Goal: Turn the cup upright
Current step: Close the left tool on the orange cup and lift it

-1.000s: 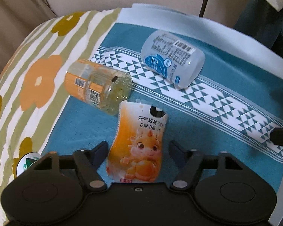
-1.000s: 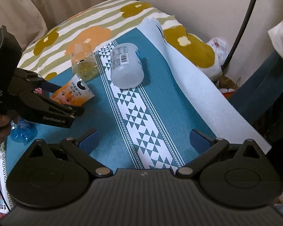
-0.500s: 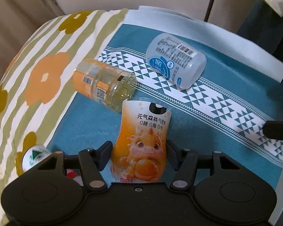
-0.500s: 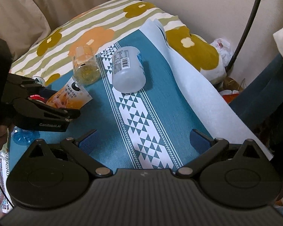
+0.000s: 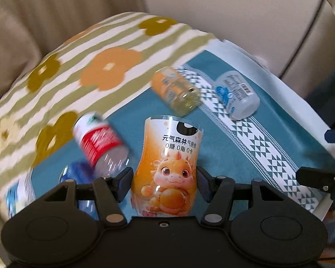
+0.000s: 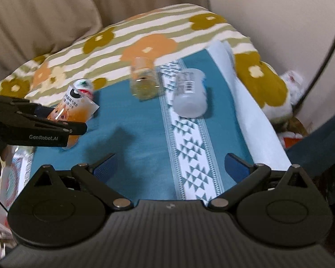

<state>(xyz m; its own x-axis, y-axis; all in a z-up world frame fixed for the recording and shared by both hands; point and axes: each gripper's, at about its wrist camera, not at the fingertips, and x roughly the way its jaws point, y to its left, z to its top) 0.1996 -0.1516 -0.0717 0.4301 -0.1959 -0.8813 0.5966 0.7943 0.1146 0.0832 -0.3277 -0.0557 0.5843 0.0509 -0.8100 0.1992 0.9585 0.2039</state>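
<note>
My left gripper (image 5: 164, 184) is shut on the orange cartoon-dragon cup (image 5: 167, 165) and holds it tilted, its open rim pointing away from me. In the right wrist view the same cup (image 6: 74, 111) is lifted off the blue cloth in the left gripper (image 6: 76, 129), at the left. My right gripper (image 6: 170, 167) is open and empty above the near part of the blue cloth (image 6: 134, 138).
A yellow-orange clear cup (image 5: 176, 90) and a white labelled cup (image 5: 236, 95) lie on their sides on the patterned cloth. A red-and-white bottle (image 5: 98, 139) lies left of the held cup. The flowered cover (image 5: 89, 67) lies behind.
My left gripper closed on the orange cup and lifted and swung it up; the view tilted toward the wall. A red-and-white bottle came into view. The right gripper stayed open.
</note>
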